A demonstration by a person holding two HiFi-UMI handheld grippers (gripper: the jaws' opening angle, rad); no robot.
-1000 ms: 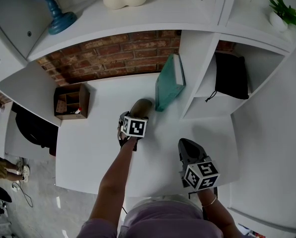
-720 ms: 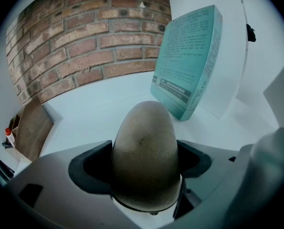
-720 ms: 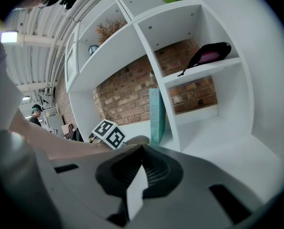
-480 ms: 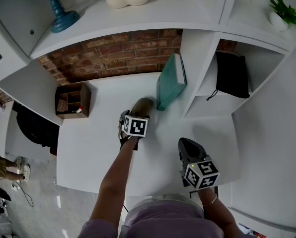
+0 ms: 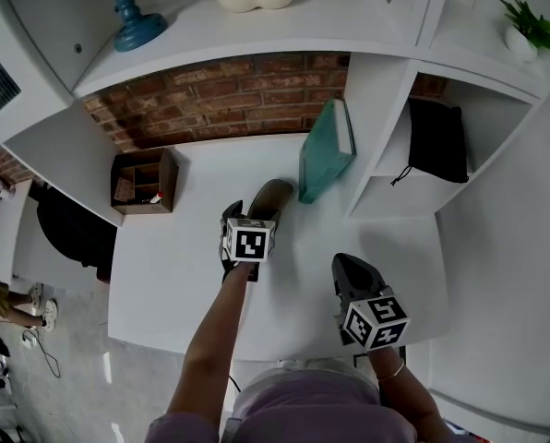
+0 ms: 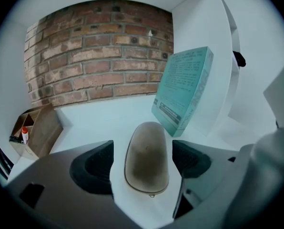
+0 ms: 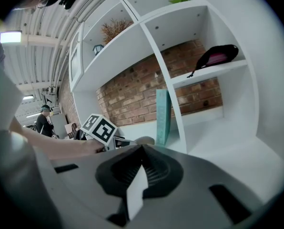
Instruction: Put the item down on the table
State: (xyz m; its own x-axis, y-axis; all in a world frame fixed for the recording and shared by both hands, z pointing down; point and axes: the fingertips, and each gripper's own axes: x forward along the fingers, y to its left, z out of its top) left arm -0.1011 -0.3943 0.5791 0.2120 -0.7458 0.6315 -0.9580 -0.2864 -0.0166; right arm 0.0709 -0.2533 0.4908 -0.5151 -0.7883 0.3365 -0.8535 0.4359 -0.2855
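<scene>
Right, we're looking at the item [image 5: 269, 197], a brownish oval lump, and it is lying flat on the bench [image 5: 183, 266]. It sits right between the jaws of the left gripper [image 6: 143, 162]. Those jaws stand apart, one on each side of it. From the left gripper view we can see a sliver of white bench between each jaw and the item's flank, wider on the left and thin on the right. So we read that gripper as open and gripping nothing.

Now the relation that matters. The item's long axis runs near to far, almost in line with the left gripper's own reach. Its far end tips a little right toward the teal book [image 5: 326, 155] leaning against the shelf wall. The item's near end lies deep between the jaws, its far end pokes out beyond the tips.

Over to the right gripper [image 5: 351, 268]. It hovers near and to the right, well apart from the item, jaws pressed together on nothing that we can make out.

Our call: the put-down looks as good as done. What remains is a straight pull back toward us along that long axis, so neither jaw nudges the item sideways.
</scene>
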